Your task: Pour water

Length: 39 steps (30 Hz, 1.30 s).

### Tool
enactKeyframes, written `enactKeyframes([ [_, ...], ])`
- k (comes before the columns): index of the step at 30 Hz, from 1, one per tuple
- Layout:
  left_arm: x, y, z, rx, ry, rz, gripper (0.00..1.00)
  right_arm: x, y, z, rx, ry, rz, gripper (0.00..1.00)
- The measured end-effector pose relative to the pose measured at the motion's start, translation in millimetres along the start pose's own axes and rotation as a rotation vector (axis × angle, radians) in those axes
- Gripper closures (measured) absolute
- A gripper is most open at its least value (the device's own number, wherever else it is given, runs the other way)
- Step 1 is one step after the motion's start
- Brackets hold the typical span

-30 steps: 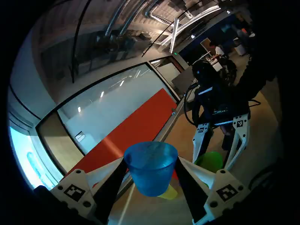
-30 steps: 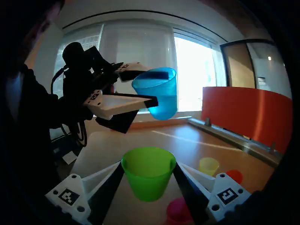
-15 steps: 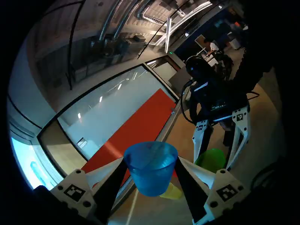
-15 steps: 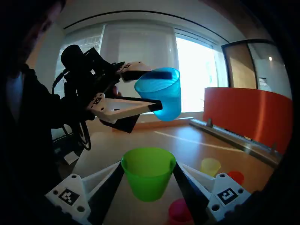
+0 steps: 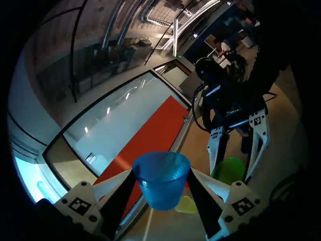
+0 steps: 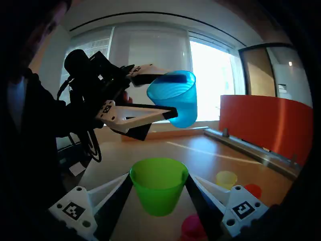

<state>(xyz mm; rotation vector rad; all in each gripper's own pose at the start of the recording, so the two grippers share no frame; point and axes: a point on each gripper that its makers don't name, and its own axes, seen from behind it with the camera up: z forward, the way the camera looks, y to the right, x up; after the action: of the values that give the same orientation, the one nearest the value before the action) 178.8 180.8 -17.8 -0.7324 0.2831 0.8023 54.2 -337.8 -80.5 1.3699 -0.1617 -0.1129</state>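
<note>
My left gripper [image 5: 161, 185] is shut on a translucent blue cup [image 5: 161, 184], and the view tilts steeply. In the right gripper view that blue cup [image 6: 174, 105] hangs high above the table in the left gripper [image 6: 168, 96], leaning toward the camera. My right gripper [image 6: 159, 192] is shut on a green cup [image 6: 159, 189], held upright below and in front of the blue one. The left gripper view shows the green cup [image 5: 228, 170] between the right gripper's white fingers [image 5: 214, 150], lower right of the blue cup.
A wooden table [image 6: 208, 158] carries a yellow cup [image 6: 225, 179], a red cup [image 6: 251, 189] and a pink cup [image 6: 193, 227]. An orange partition [image 6: 269, 120] stands on the right. A person's dark sleeve [image 6: 36, 120] is on the left. Bright windows lie behind.
The left gripper has tipped the blue cup further toward the green cup and shifted it slightly right. The green cup has stayed still.
</note>
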Motion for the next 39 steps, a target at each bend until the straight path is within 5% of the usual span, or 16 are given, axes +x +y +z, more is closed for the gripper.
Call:
enactKeyframes([
  [39, 3.8, 2.6, 2.3, -0.007, 0.009, 0.114, 0.15, 5.7, -1.4, 1.9, 0.003, 0.023, -0.010, 0.09],
])
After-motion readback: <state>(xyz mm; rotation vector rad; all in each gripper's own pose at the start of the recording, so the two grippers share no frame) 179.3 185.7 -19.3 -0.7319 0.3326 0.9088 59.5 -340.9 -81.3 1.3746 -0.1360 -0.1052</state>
